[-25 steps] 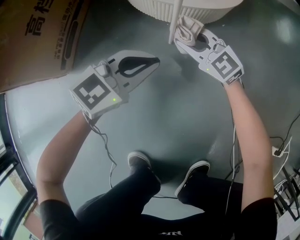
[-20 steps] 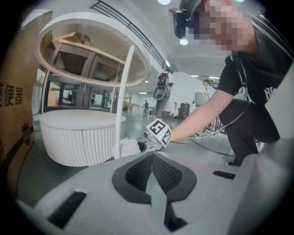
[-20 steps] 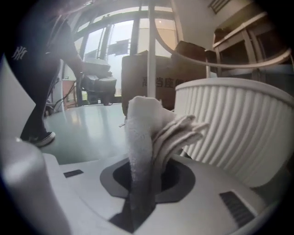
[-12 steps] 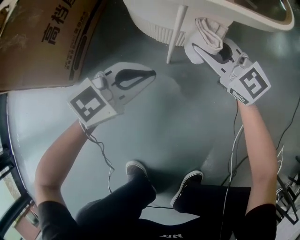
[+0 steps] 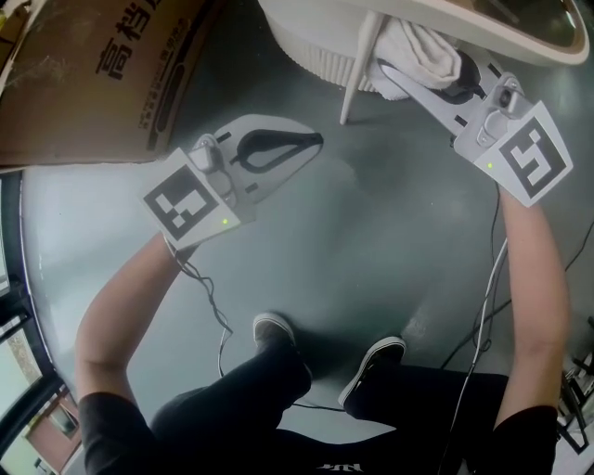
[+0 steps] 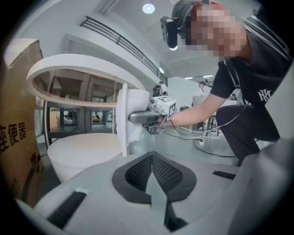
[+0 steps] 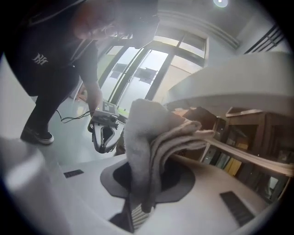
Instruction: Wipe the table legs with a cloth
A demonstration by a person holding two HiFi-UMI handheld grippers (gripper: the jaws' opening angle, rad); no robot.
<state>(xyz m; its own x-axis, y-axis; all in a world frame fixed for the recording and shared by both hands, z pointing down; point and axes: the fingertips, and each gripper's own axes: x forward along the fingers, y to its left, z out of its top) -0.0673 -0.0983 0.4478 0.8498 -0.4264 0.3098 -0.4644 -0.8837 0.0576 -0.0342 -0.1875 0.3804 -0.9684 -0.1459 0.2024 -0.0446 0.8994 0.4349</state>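
The table's thin white leg (image 5: 358,67) slants down from the pale round top (image 5: 436,17). High on that leg, just under the top, a folded white cloth (image 5: 422,44) rests against its right side. My right gripper (image 5: 384,72) is shut on the cloth. The left gripper view shows the cloth (image 6: 133,114) against the leg (image 6: 124,120); in the right gripper view the cloth (image 7: 149,151) drapes over the jaws and hides the leg. My left gripper (image 5: 311,142) hovers over the floor left of the leg, shut and empty.
A white ribbed round stool (image 5: 320,51) stands under the table behind the leg. A large cardboard box (image 5: 93,74) lies at the upper left. The person's two shoes (image 5: 274,329) and trailing cables (image 5: 209,297) are on the grey floor below the grippers.
My right gripper has moved the cloth up the leg to just under the table top. The left gripper has hardly moved.
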